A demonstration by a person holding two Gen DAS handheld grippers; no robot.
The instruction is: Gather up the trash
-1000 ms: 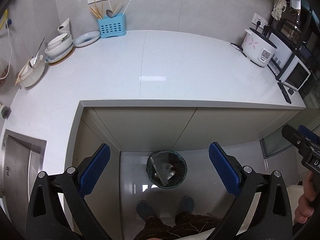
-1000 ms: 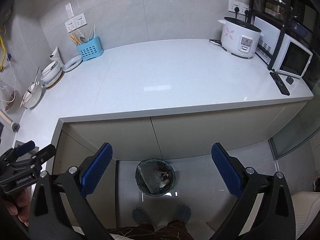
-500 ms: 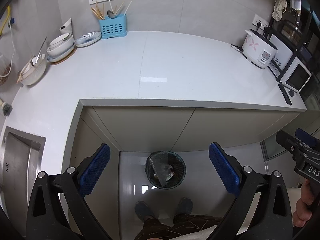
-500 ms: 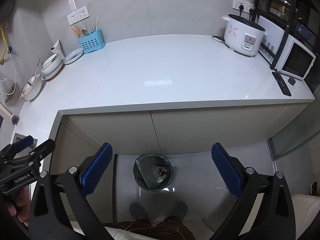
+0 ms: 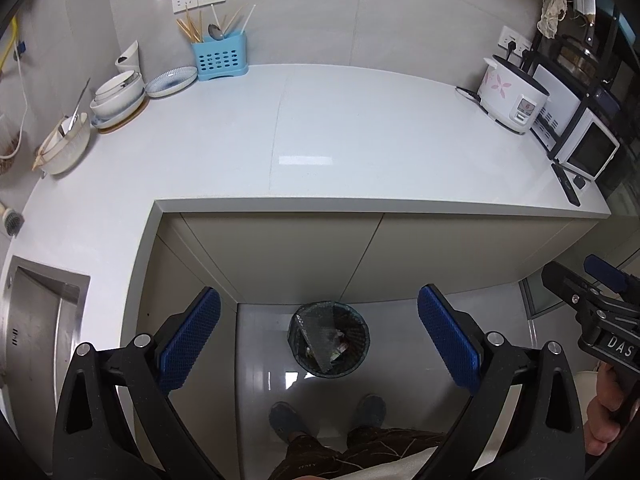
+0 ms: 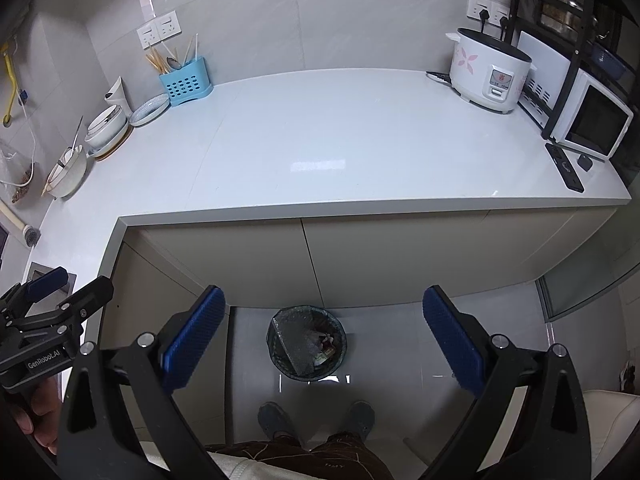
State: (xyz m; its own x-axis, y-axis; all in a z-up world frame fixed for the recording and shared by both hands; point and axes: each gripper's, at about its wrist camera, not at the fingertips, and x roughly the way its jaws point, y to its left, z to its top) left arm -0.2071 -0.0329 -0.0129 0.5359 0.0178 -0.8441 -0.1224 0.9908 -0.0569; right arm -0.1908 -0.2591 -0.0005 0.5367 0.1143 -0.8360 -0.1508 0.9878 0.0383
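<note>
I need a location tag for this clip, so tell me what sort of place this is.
A home kitchen, most likely. A white L-shaped countertop carries a rice cooker and a blue utensil holder, with stacked bowls and a steel sink along the left run. A trash bin stands on the floor.

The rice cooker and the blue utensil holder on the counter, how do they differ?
The rice cooker is white, round and flower-printed; the utensil holder is blue, boxy and perforated. The cooker has a dark lid on; the holder is open with chopsticks sticking out. The cooker stands far right, the holder far left. Both stand near the wall.
</note>
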